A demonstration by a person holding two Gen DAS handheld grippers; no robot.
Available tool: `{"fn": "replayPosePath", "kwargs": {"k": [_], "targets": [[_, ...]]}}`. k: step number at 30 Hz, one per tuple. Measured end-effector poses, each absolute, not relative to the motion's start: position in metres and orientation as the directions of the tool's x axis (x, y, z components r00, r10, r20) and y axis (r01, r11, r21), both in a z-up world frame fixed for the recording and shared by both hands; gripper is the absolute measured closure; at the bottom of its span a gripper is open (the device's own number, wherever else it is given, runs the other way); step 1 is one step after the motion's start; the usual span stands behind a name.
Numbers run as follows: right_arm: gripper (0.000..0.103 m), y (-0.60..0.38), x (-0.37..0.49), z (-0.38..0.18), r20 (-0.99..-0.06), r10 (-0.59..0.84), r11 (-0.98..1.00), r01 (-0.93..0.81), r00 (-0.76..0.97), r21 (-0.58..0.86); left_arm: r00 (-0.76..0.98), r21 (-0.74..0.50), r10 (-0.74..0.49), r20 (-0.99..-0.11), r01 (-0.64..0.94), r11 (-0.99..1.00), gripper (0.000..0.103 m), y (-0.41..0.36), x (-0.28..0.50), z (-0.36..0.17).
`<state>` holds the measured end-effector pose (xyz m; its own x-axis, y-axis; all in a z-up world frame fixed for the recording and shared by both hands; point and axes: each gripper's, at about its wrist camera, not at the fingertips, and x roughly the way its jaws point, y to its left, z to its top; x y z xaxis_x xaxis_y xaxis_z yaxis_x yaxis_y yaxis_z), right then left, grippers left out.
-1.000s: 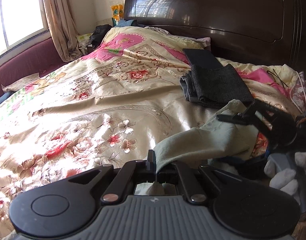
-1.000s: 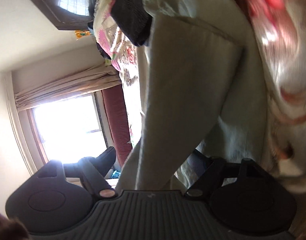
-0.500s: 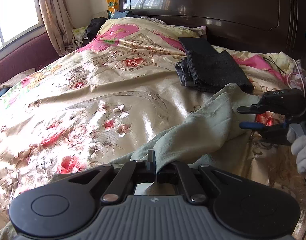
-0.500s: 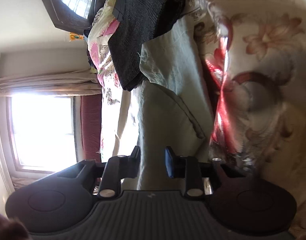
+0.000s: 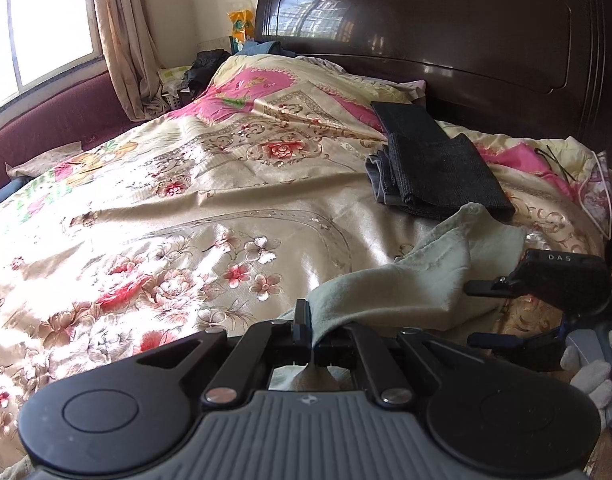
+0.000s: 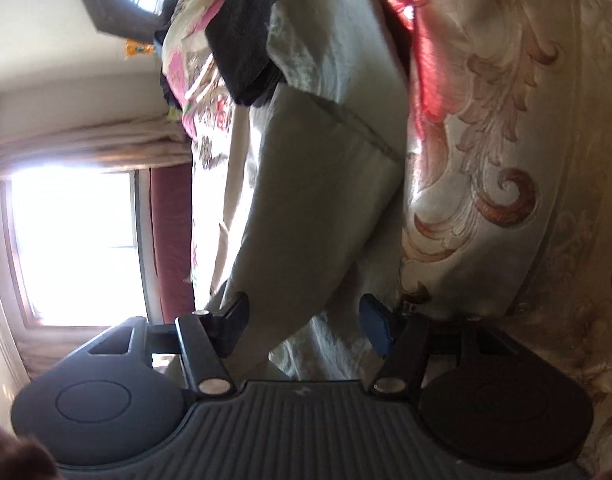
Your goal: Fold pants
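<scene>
Pale green pants (image 5: 426, 276) lie crumpled on the floral bedspread (image 5: 186, 200) at the near right. My left gripper (image 5: 311, 336) is shut on an edge of this cloth, which rises slightly from the bed into its jaws. To the right, my right gripper (image 5: 470, 312) lies on its side, held by a white-gloved hand (image 5: 590, 376). In the right wrist view a fold of the pants (image 6: 318, 200) runs between the jaws of the right gripper (image 6: 306, 320). They are opening, and the pads stand clear of the cloth.
A stack of folded dark pants (image 5: 438, 168) rests further back on the bed, just beyond the green ones. The dark wooden headboard (image 5: 446, 28) stands behind. A curtain (image 5: 126, 40) and window are at the left, with clutter in the far corner.
The right gripper came down from above the green pants to their right side and narrowed. It now stands wider around the fold. The left gripper kept its hold.
</scene>
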<state>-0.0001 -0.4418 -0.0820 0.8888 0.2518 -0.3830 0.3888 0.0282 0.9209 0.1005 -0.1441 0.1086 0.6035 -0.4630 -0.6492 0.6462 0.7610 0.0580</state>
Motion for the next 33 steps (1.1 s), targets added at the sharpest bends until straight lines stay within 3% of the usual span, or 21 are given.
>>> {"fn": "replayPosePath", "kwargs": {"k": [10, 17, 24, 26, 28, 31, 33], "targets": [[0.041, -0.439, 0.003, -0.075, -0.409, 0.295, 0.073, 0.407, 0.863, 0.911, 0.594, 0.04, -0.476, -0.648, 0.651, 0.758, 0.083, -0.144, 0.101, 0.108], [0.038, -0.421, 0.008, -0.072, -0.323, 0.295, -0.018, 0.343, 0.899, 0.939, 0.59, 0.029, -0.486, -0.644, 0.654, 0.756, 0.083, -0.141, 0.102, 0.113], [0.037, -0.42, 0.013, -0.083, -0.316, 0.237, -0.074, 0.341, 0.919, 0.937, 0.592, 0.036, -0.476, -0.65, 0.65, 0.759, 0.083, -0.137, 0.099, 0.115], [0.05, -0.425, 0.012, -0.082, -0.317, 0.215, -0.052, 0.335, 0.924, 0.941, 0.593, 0.038, -0.473, -0.652, 0.648, 0.76, 0.083, -0.135, 0.098, 0.115], [0.079, -0.432, 0.01, -0.081, -0.308, 0.207, -0.034, 0.321, 0.929, 0.946, 0.596, 0.041, -0.467, -0.653, 0.644, 0.764, 0.083, -0.133, 0.098, 0.115], [0.093, -0.444, 0.006, -0.08, -0.27, 0.184, -0.036, 0.281, 0.945, 0.959, 0.593, 0.04, -0.463, -0.659, 0.642, 0.765, 0.083, -0.133, 0.098, 0.113], [0.095, -0.454, 0.001, -0.074, -0.267, 0.159, -0.01, 0.272, 0.95, 0.962, 0.592, 0.048, -0.459, -0.663, 0.645, 0.762, 0.083, -0.135, 0.097, 0.11]]}}
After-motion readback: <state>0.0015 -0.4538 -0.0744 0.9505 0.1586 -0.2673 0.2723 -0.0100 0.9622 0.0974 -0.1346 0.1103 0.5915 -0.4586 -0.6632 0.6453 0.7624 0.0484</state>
